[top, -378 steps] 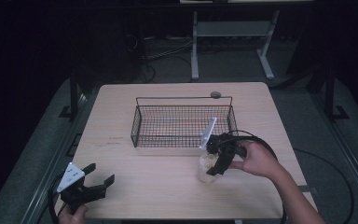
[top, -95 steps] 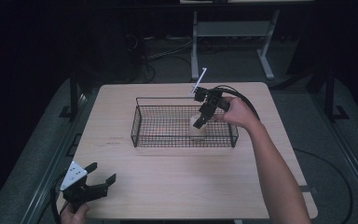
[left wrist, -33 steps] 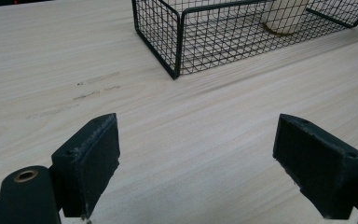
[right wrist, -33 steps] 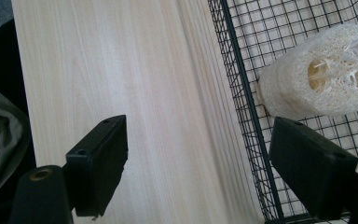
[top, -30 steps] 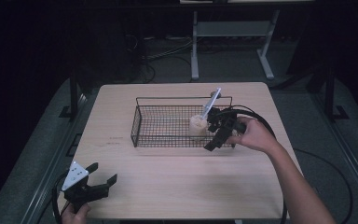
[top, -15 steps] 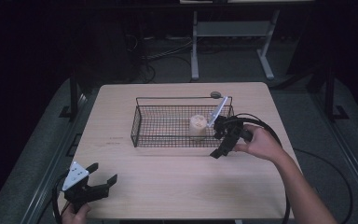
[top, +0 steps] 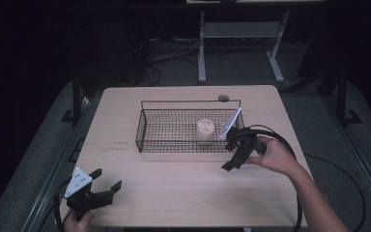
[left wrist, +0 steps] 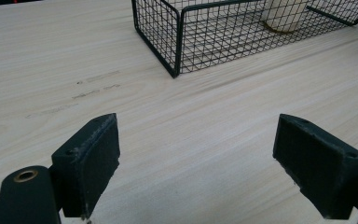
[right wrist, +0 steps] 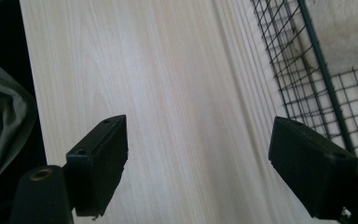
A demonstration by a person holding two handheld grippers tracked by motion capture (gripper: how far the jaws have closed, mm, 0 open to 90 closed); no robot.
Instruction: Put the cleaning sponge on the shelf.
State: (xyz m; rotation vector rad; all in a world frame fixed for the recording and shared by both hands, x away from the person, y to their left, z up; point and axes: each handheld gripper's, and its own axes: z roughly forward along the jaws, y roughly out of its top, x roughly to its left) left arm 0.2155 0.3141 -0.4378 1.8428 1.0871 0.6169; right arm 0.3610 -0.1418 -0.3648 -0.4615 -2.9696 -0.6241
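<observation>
The right hand-held gripper (top: 228,165) gapes empty beside the wire basket (top: 147,126) holding a cream cup (top: 205,130).

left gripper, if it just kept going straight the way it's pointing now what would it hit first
Probably the near corner of the wire basket. The open left gripper points across bare table toward it, with nothing between. The cream cup sits deeper inside the basket; depth is uncertain.
</observation>
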